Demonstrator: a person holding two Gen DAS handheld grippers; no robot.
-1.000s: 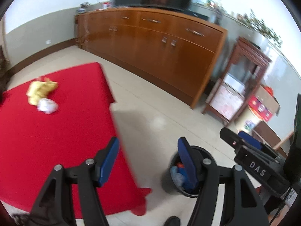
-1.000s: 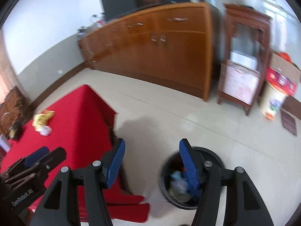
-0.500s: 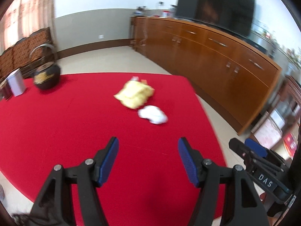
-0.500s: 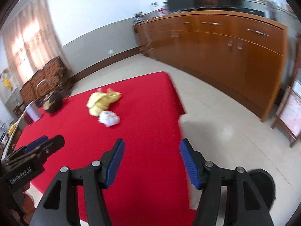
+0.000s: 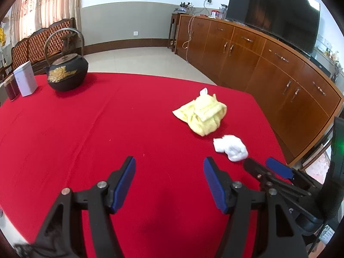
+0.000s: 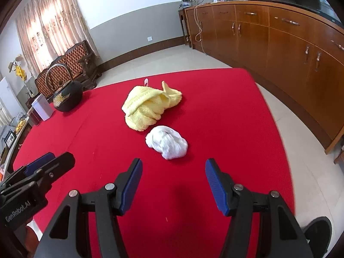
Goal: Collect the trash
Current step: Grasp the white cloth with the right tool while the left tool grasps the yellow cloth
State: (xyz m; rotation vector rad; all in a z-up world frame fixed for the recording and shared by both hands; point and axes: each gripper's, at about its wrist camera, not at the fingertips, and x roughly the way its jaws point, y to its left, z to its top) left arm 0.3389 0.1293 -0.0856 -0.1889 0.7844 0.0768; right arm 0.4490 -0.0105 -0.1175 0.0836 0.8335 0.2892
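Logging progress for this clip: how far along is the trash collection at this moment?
Done: nothing that these views can confirm; only the rim of a dark bin shows. In hand: nothing; the left gripper and right gripper are both open and empty above the red tablecloth. Left: the crumpled white tissue lies ahead of the right gripper, beside the yellow cloth.

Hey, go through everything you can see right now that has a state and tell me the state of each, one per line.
left gripper: jaws open, empty, above the red tablecloth
right gripper: jaws open, empty, pointed at the tissue
white tissue wad: crumpled, lying loose on the cloth
yellow knitted cloth: bunched up, beside the tissue
black teapot: lid on, handle upright
white tin: upright, closed
sideboard: doors and drawers shut
TV: screen dark
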